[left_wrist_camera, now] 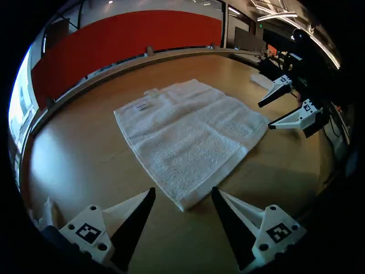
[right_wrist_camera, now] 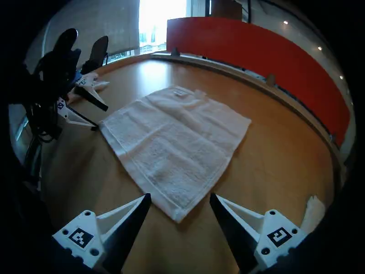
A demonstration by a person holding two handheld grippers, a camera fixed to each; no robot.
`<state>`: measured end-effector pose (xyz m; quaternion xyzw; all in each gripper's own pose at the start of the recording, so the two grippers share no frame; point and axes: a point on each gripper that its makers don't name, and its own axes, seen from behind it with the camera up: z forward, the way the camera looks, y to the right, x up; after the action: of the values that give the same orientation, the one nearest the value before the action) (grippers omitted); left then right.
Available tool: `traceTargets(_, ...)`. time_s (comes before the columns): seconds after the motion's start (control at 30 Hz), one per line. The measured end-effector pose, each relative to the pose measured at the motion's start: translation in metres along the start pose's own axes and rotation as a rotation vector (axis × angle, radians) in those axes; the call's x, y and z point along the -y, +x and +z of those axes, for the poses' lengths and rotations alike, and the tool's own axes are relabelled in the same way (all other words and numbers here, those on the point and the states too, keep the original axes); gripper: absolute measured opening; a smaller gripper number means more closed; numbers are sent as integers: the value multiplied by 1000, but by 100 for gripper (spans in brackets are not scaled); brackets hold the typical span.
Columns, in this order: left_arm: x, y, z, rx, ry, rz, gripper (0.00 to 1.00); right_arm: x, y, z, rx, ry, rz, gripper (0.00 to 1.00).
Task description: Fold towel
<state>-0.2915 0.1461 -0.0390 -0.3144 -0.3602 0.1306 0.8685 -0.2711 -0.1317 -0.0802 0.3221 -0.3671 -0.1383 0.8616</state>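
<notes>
Left gripper (left_wrist_camera: 183, 190) fingers spread apart; right gripper (right_wrist_camera: 180, 196) fingers likewise.

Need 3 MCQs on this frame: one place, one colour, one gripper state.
1. Where is the towel?
A) spread flat on the wooden table
B) draped over a chair
C) lifted in the air

2. Towel colour?
A) blue
B) white
C) green

3. The left gripper is:
A) shut on the towel
B) open
C) shut, empty

Answers: 1 A, it lies spread on the tabletop. 2 B, it is white all over. 3 B, its fingers stand apart, and the towel's near corner shows in the gap.
</notes>
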Motion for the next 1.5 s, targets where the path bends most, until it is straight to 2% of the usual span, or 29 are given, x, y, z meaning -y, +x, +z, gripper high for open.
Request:
traceTargets(0.2,-5,-4,6,22,-22,8,91,-1,-5,2,12,13,5,98)
traceTargets(0.63,-7,-10,10,48,-32,36,91,0,-11,3,33,39,-9,89)
traceTargets(0.87,-6,-11,11,64,-24,29,90,3,-13,4,47,52,-15,78)
traceTargets(1.13,-6,-12,10,73,-15,18,82,4,-12,2,56,54,-14,64)
traceTargets(1.2,-6,-12,10,75,-13,16,81,4,-12,2,56,52,-12,57)
traceTargets(1.27,-6,-12,10,78,-11,14,77,3,-12,1,56,49,-9,50)
traceTargets(1.33,-5,-12,10,80,-7,10,68,3,-12,1,56,47,-6,41)
traceTargets(1.4,-5,-12,10,83,-2,6,55,3,-12,0,55,45,-3,32)
traceTargets(1.47,-6,-12,10,86,1,3,51,3,-12,1,55,43,-1,23)
traceTargets(1.5,-6,-12,9,88,3,2,44,3,-12,1,54,42,0,18)
